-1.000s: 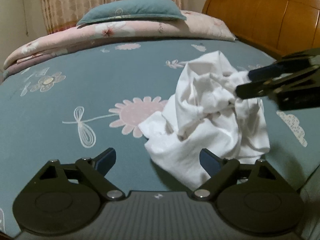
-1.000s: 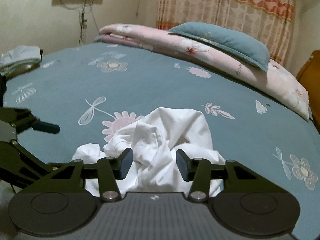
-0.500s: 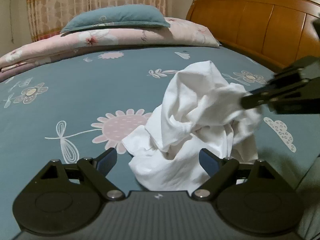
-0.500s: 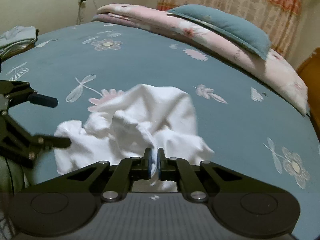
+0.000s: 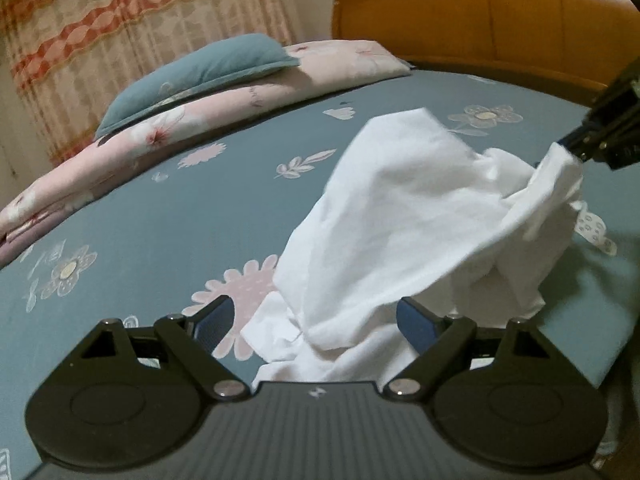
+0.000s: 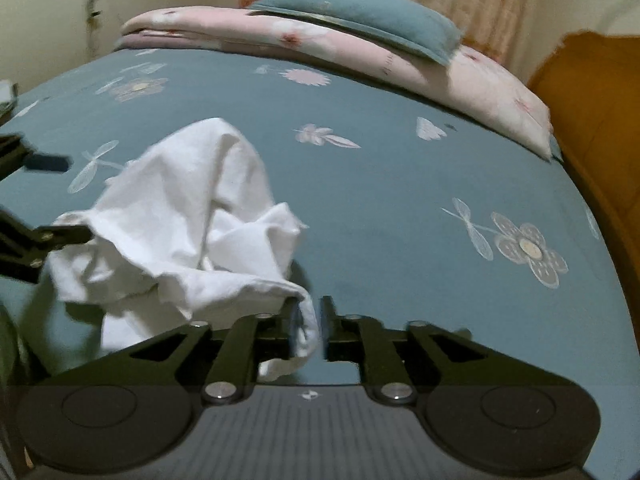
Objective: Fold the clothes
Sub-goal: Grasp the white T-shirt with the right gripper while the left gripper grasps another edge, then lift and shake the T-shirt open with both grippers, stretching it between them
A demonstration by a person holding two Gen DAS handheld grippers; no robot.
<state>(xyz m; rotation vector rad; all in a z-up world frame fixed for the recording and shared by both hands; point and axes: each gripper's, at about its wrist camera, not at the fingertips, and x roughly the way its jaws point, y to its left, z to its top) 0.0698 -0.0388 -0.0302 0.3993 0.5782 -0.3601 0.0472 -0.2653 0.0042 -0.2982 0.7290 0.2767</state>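
Pinching a corner of the white shirt (image 6: pixel 176 224), right tool (image 6: pixel 308 326) has lifted it off the bed (image 6: pixel 400 208) since 1 s ago. Left tool (image 5: pixel 316 322) wide, shirt between its fingers; headboard (image 5: pixel 500 20) at 1 o'clock, left view.

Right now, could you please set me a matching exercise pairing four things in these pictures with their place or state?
Things:
1. white garment
2. left gripper
3. teal pillow
4. right gripper

Place or state:
A. lying on the pink folded quilt
B. open, with cloth between its fingers
C. crumpled, one edge lifted off the bed sheet
D. closed on a fold of cloth

Pairs: 1-C, 2-B, 3-A, 4-D
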